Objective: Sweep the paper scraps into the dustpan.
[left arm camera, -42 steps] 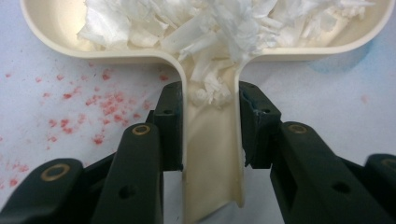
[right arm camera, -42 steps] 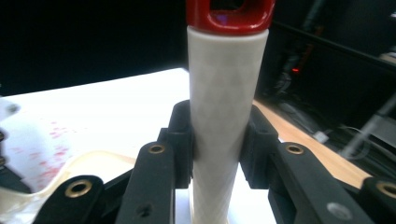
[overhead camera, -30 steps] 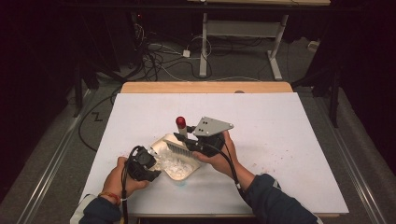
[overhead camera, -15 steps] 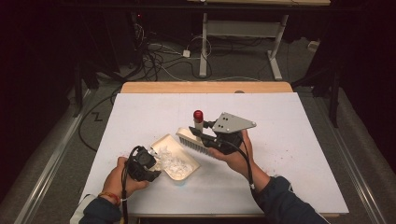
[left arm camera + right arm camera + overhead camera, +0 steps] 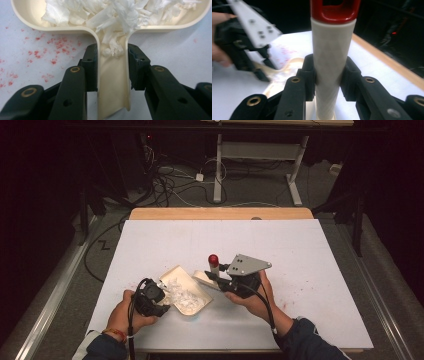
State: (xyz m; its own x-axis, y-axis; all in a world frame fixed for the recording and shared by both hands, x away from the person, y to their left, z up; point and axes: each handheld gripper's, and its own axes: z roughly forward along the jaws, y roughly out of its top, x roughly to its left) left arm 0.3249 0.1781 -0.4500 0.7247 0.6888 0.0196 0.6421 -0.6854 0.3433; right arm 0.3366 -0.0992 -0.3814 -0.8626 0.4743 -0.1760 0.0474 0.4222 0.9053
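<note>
Sweeping white shreds into a cream dustpan [image 5: 186, 292] is the work in hand, and I hold both tools. My left gripper [image 5: 150, 298] is clamped on the dustpan's handle [image 5: 113, 82], one jaw pressing each side wall, near the front edge of the bench [image 5: 320, 245], left of its middle. The pan's tray already holds a loose heap of white shredded paper [image 5: 117, 12], with a few bits lying down in the handle channel just ahead of the jaws.

My right gripper [image 5: 220, 281] is closed on the white handle of a small brush [image 5: 333, 57], just below its red cap [image 5: 213, 259]. From above, the brush head [image 5: 205, 279] hangs just beside the pan's right side, and I cannot tell whether it touches the bench.

To do this well, I judge the pan's lip should stay flat on the bench so nothing slips under it, and the left gripper should brace the pan while the brush draws toward it in short, light strokes. The shreds look light and springy, so a fast flick would likely scatter them or knock some out of the tray. Faint red specks [image 5: 50, 50] dot the bench beside the pan; they look too fine for the bristles to catch easily.
</note>
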